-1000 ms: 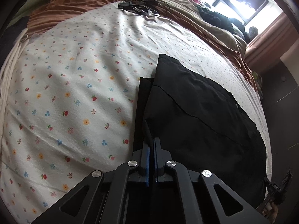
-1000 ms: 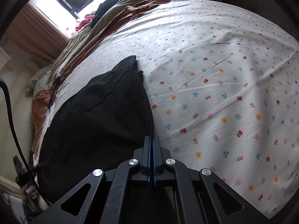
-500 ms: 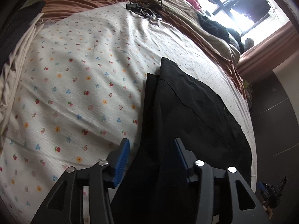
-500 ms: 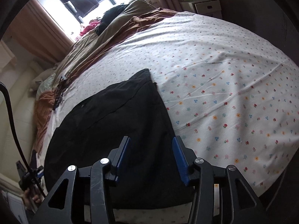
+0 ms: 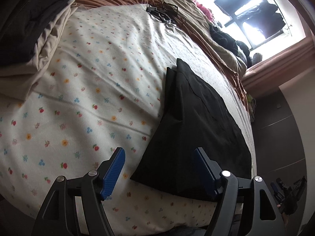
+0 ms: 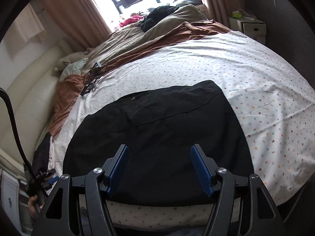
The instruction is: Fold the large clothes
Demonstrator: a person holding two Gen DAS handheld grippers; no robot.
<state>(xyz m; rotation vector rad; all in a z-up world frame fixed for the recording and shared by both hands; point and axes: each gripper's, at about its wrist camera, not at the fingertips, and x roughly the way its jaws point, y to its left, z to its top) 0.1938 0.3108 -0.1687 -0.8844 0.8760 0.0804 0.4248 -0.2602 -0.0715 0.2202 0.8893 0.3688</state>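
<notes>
I see the black garment (image 6: 157, 129) lying folded flat on the bed, a rough rectangle with a seam across it. It sits just ahead of and below my right claw (image 6: 159, 169), off to the right of my left claw (image 5: 159, 171).

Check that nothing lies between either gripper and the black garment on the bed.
Nothing visible does. The black garment lies flat on the flowered sheet, directly below the left gripper and right gripper. Both grippers' jaws are opening, with nothing between them.
</notes>
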